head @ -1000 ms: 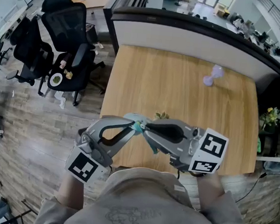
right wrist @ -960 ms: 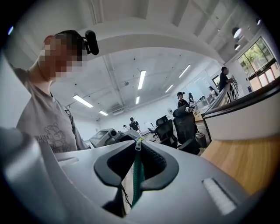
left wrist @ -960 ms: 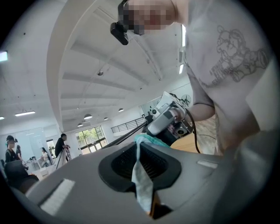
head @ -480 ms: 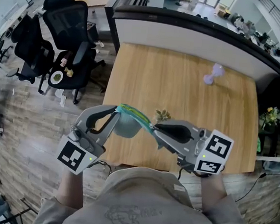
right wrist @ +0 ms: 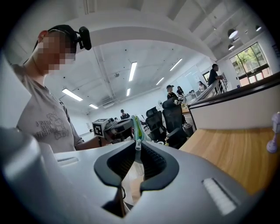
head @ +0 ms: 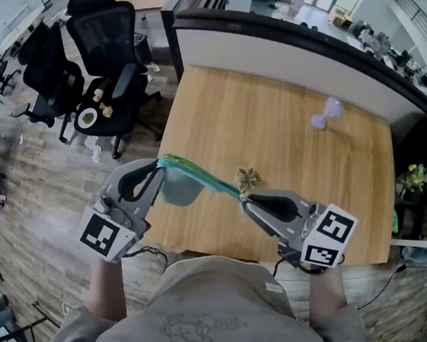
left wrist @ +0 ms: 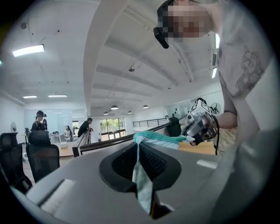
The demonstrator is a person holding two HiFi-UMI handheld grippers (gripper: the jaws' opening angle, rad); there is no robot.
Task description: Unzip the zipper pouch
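A teal and green zipper pouch (head: 198, 178) hangs stretched in the air between my two grippers, above the near edge of the wooden table (head: 277, 135). My left gripper (head: 161, 161) is shut on the pouch's left end; in the left gripper view the fabric (left wrist: 141, 175) runs pinched between the jaws. My right gripper (head: 244, 199) is shut on the zipper pull (right wrist: 138, 145) at the pouch's right end. The pouch body (head: 180, 191) sags below the zipper line. Each gripper view shows the other gripper at the far end of the pouch (right wrist: 136, 126).
A small green sprig (head: 247, 179) lies on the table just behind the pouch. A purple object (head: 324, 115) stands at the far right of the table. Black office chairs (head: 105, 51) stand on the floor to the left. A dark-topped partition (head: 300, 47) borders the table's far side.
The two grippers have drawn apart: the left one moved left and slightly away, the right one slightly right. The pouch, bunched between them before, is now pulled out into a long line.
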